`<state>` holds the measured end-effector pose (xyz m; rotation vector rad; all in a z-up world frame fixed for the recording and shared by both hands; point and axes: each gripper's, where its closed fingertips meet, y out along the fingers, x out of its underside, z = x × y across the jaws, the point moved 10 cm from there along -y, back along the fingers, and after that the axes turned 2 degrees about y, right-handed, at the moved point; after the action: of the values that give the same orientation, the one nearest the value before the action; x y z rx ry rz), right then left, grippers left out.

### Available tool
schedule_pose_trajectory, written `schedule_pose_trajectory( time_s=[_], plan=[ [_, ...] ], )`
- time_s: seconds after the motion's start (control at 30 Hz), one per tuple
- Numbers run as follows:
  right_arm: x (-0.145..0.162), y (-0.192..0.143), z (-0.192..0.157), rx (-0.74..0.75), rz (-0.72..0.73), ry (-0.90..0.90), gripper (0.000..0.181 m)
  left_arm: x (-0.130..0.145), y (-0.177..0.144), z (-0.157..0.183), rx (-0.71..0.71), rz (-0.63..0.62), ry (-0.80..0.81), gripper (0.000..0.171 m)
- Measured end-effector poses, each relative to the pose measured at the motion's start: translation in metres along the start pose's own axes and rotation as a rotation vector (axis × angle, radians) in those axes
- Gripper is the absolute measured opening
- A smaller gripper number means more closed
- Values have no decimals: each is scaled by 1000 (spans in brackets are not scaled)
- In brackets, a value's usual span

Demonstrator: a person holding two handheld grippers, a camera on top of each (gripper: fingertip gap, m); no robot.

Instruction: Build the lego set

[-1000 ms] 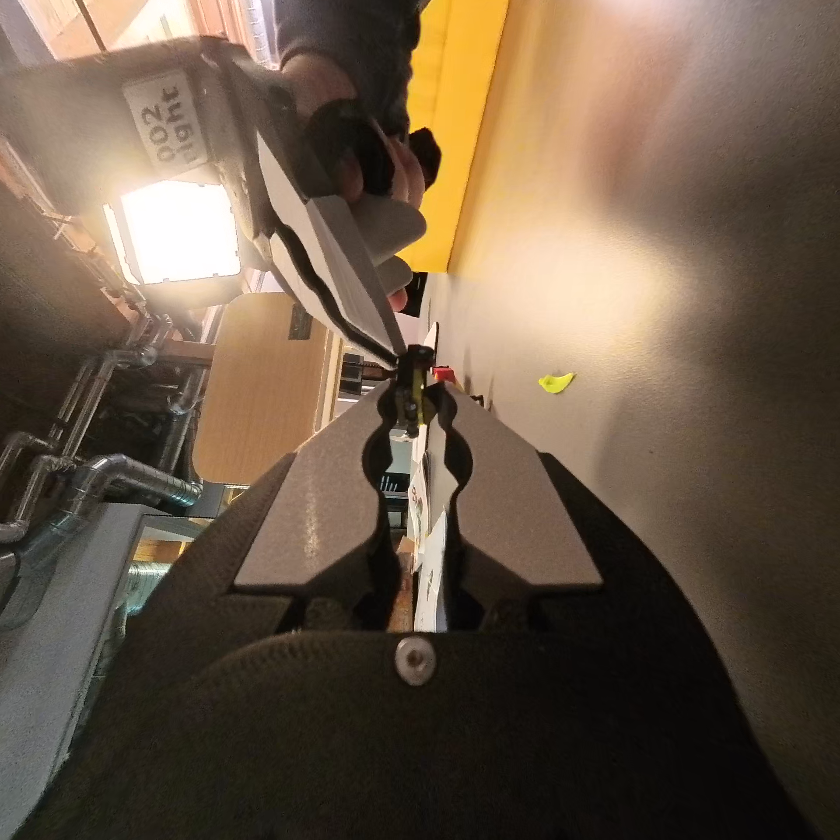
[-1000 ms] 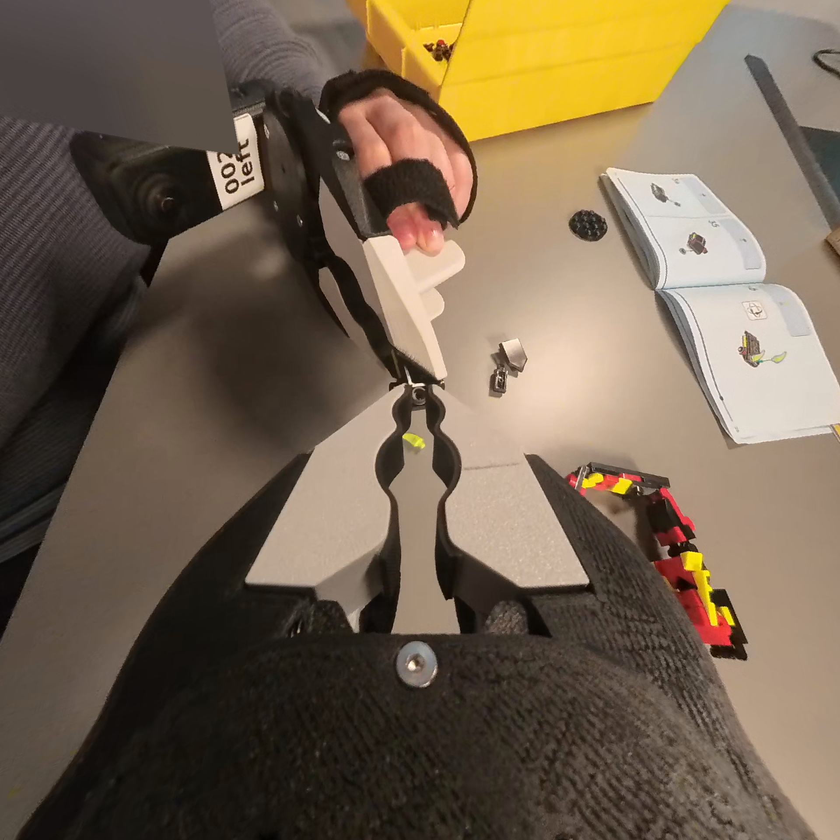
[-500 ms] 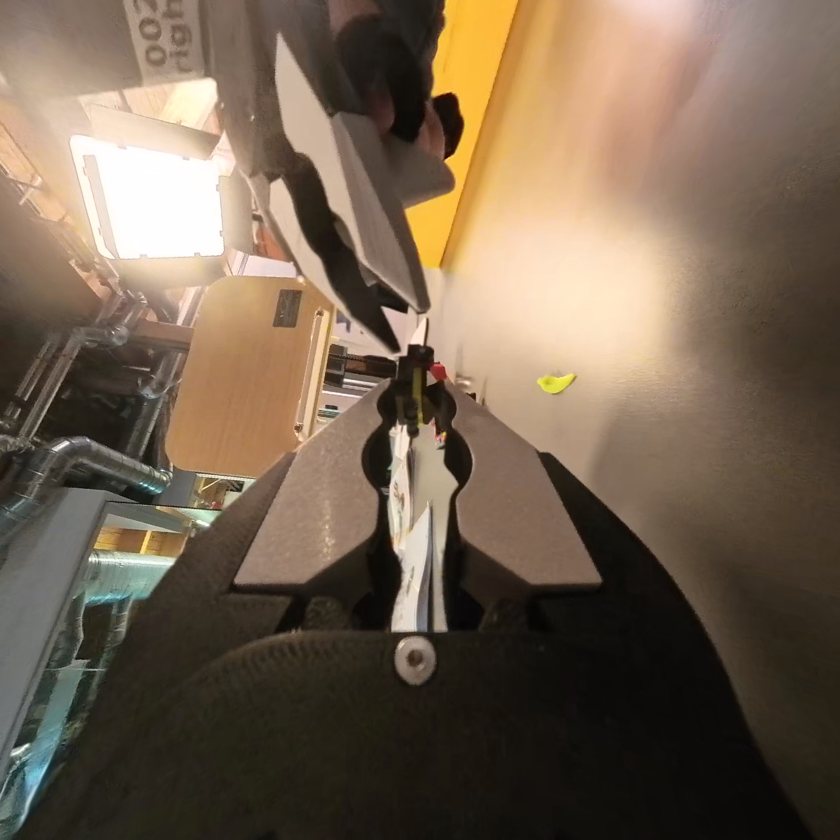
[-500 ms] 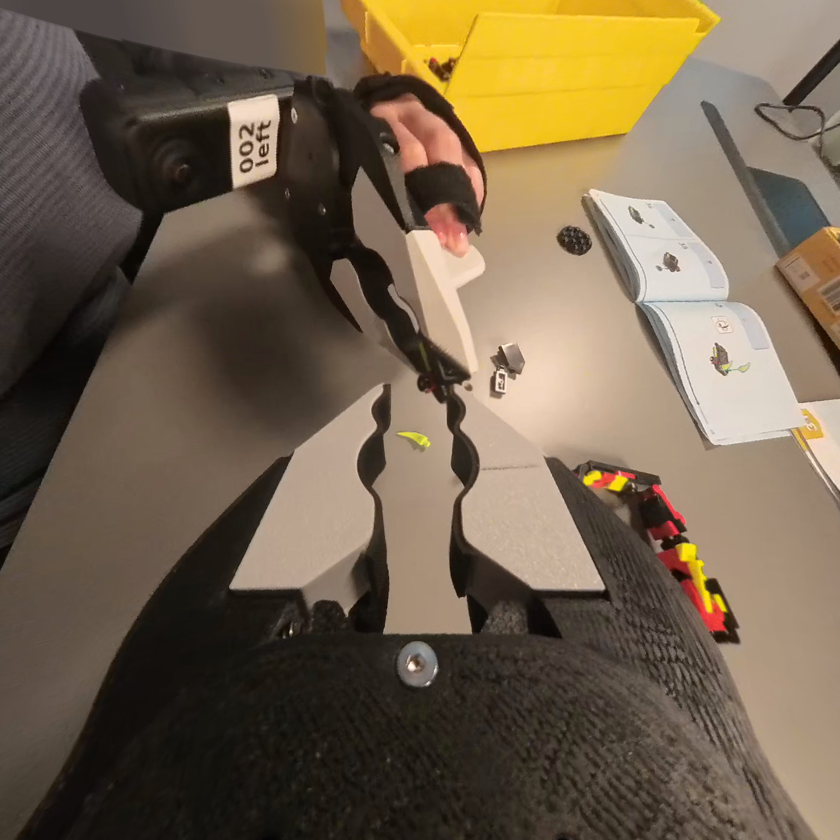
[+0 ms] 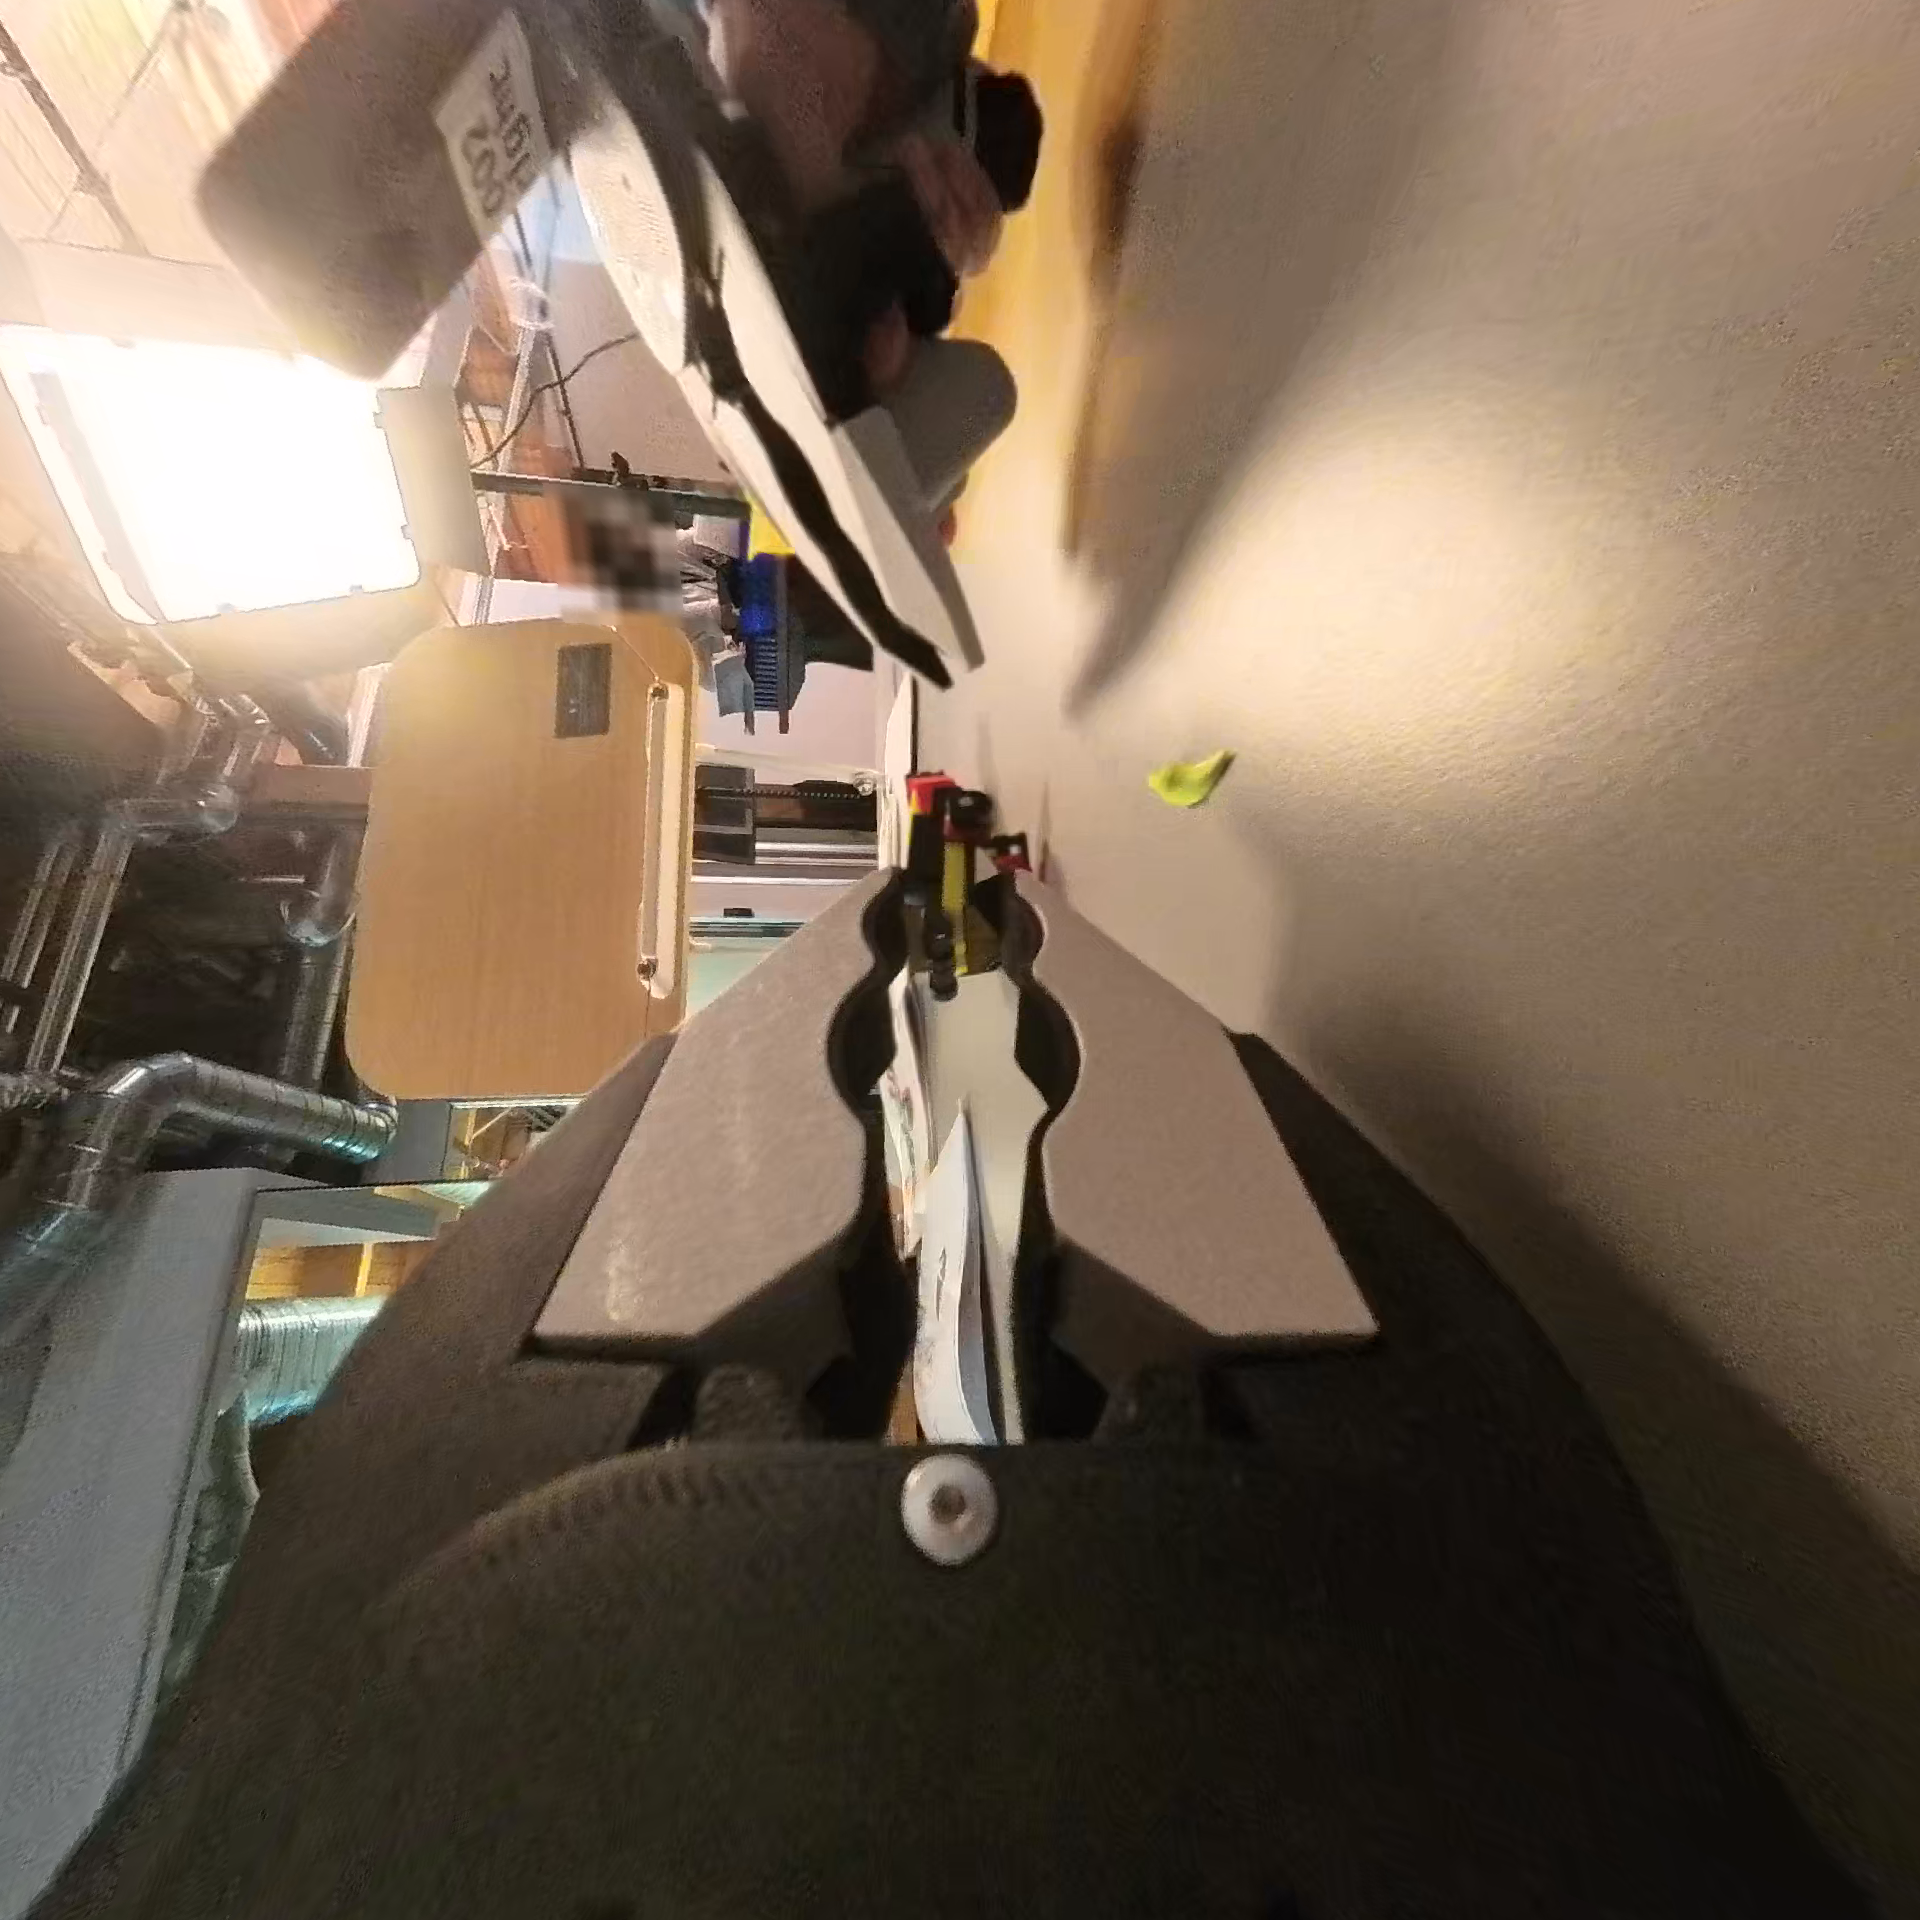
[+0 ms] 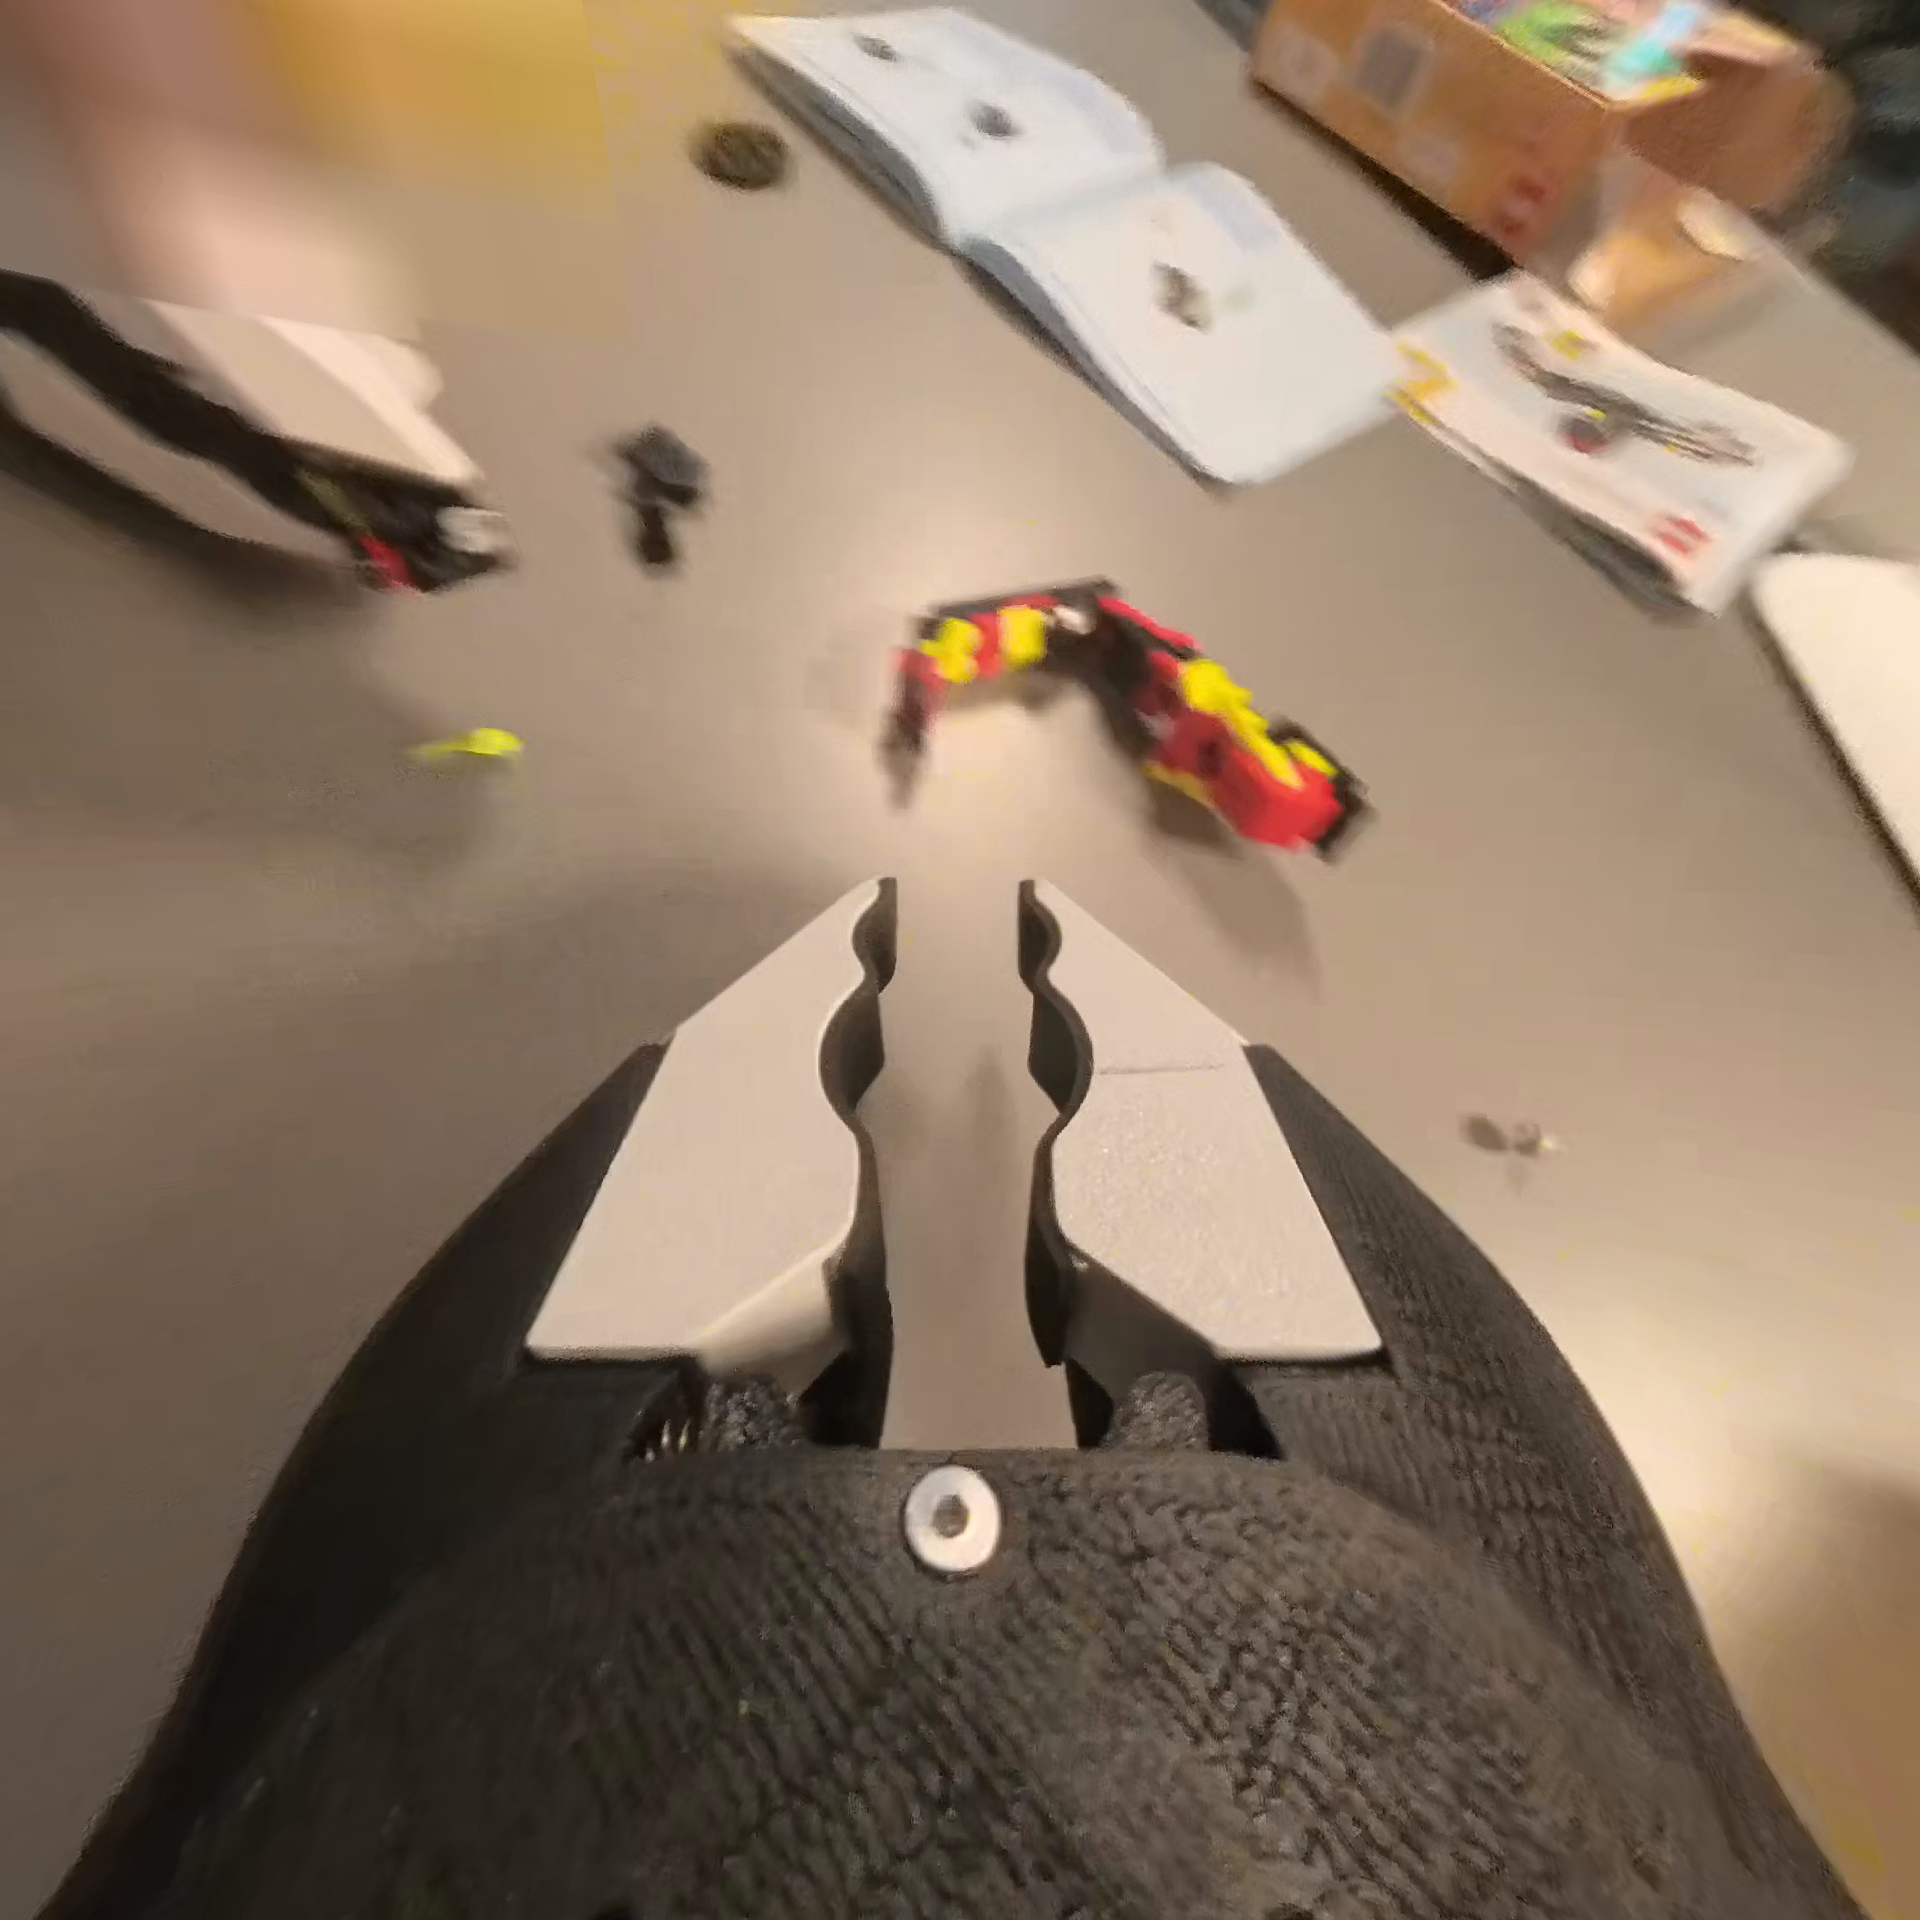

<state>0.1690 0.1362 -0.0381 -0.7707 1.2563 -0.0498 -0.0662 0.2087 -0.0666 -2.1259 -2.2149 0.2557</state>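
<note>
My right gripper [image 6: 956,904] has pale grey fingers [image 6: 727,1174] with wavy black inner edges, a rough black body and a silver hex screw at six o'clock. My left gripper [image 5: 951,904] looks alike.

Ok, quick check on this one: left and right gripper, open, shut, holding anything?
Left gripper: shut on a small black, yellow and red lego piece.
Right gripper: open, empty, above the table.
</note>
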Motion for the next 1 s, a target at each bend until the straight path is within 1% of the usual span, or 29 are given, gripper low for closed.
schedule_pose_trajectory(
  time_s=[0.1,0.17,0.2,0.3,0.37,0.5,0.57,0.67,0.77,0.9,1.0],
  plan=[
    [15,-17,30,212,31,138,21,-2,-1,1,9,2,7,15],
    [27,-27,51,374,17,242,22,-4,-1,1,14,8,11,15],
    [32,-30,58,427,16,275,23,-5,-1,1,16,11,13,15],
    [37,-37,77,510,48,364,19,-7,-1,2,23,13,22,16],
    [42,-40,92,547,22,411,18,-7,-2,2,25,13,22,16],
    [56,-47,118,576,-48,468,21,-6,-2,1,29,9,10,16],
    [61,-48,127,555,-74,499,24,-6,-2,1,33,8,8,16],
    [64,-48,135,524,-73,510,23,-6,-3,0,37,7,4,16],
    [66,-46,141,477,-89,524,19,-6,-3,0,42,6,0,16],
    [66,-44,142,417,-90,535,19,-6,-4,0,45,5,-2,16],
    [65,-42,142,418,-103,499,18,-6,-4,0,48,5,-1,16]
  ],
)
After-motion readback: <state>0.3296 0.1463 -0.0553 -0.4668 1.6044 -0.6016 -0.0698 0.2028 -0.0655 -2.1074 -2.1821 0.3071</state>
